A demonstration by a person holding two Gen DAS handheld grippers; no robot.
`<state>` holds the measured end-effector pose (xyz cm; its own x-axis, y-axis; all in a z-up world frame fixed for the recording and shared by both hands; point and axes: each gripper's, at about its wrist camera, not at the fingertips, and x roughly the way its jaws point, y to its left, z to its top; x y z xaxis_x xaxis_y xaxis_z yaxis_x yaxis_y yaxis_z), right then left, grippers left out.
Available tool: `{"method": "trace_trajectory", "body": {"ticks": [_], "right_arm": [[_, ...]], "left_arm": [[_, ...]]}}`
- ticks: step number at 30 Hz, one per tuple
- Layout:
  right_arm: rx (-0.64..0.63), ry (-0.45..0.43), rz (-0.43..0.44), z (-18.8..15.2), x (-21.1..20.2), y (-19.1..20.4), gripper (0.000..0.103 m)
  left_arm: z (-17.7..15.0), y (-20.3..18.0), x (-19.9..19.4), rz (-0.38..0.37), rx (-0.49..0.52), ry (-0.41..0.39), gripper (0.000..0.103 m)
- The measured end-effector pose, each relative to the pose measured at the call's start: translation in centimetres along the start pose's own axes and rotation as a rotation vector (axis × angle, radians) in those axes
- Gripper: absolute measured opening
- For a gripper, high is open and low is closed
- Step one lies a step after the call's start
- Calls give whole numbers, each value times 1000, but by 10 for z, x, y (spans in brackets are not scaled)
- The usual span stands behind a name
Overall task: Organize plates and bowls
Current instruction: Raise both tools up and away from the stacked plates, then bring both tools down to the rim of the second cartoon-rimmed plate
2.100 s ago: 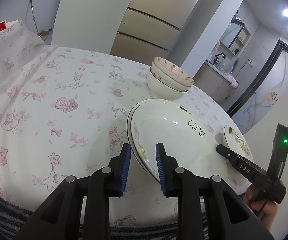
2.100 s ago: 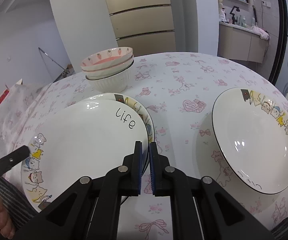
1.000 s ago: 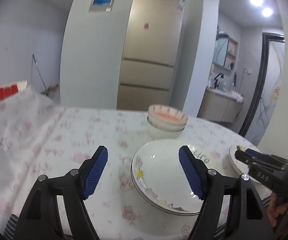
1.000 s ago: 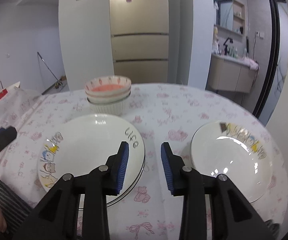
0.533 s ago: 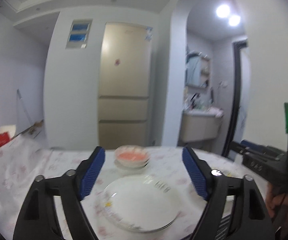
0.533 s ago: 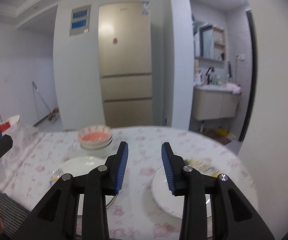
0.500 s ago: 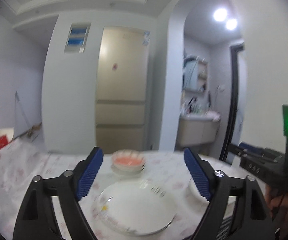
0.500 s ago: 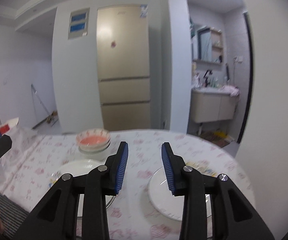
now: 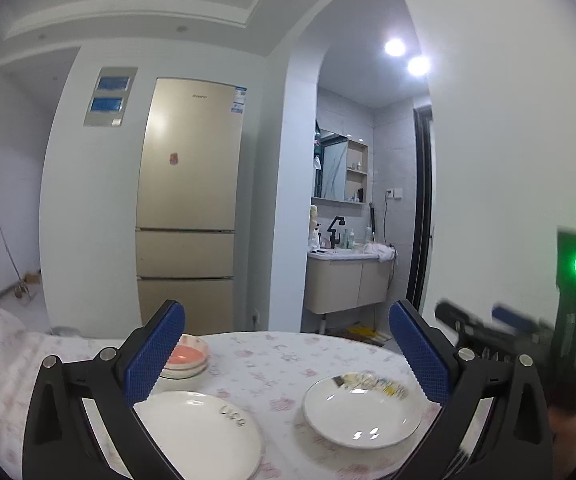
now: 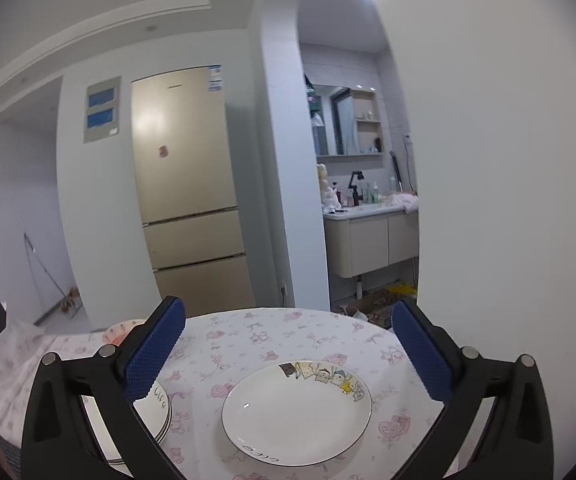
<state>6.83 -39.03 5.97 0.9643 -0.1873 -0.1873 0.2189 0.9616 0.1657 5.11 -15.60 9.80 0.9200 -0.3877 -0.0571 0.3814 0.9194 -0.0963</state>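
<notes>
My left gripper (image 9: 285,314) hangs above the near edge of the table, its jaws opening wide with nothing between them. Below it a stack of white plates (image 9: 200,436) marked "Life" lies at the near left. A single white plate (image 9: 361,410) with a cartoon rim lies to the right. Stacked pink-and-white bowls (image 9: 186,356) stand behind, half hidden by my left finger. My right gripper (image 10: 286,312) is also opening wide and holds nothing. It looks down on the single plate (image 10: 295,408), with the plate stack (image 10: 158,406) at its left.
The round table wears a white cloth with pink prints (image 10: 272,332). A gold fridge (image 9: 188,208) and a white pillar stand beyond it, with a bathroom vanity (image 9: 343,280) further back. A white wall (image 10: 507,200) is close on the right. A hand (image 9: 567,424) holds the other gripper.
Both grippers have let go of the top plate's rim, risen and drawn back from the table, tilting up to near level. The right jaws spread from narrow to wide; the left widened further.
</notes>
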Motion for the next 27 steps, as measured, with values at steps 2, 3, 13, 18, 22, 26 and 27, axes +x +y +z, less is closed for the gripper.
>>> {"method": "trace_trajectory", "body": {"ticks": [2,3,13,18,22,26,27], "right_arm": [[-5,16,-32,-5,5,-4,103],[-27,25,-50,-7,7,-6,103],[28,56,-185,-37,47,-30,103],[202,213,-139,-54,74,-55,103],[232,262,-191,-72,86,-60,103],[222,302,-208,-83,92,-60,103],[226,311,-209,-84,94,-62,103]], "left_arm": [[-3,-2,14,0,-53,7,103],[-6,-4,24,-2,-64,22,103],[-61,-19,97,45,-9,161,103],[-87,-28,120,30,41,234,103],[-101,-23,131,35,-7,260,103],[-111,-12,138,28,-60,304,103],[-112,-9,140,26,-72,310,103]]}}
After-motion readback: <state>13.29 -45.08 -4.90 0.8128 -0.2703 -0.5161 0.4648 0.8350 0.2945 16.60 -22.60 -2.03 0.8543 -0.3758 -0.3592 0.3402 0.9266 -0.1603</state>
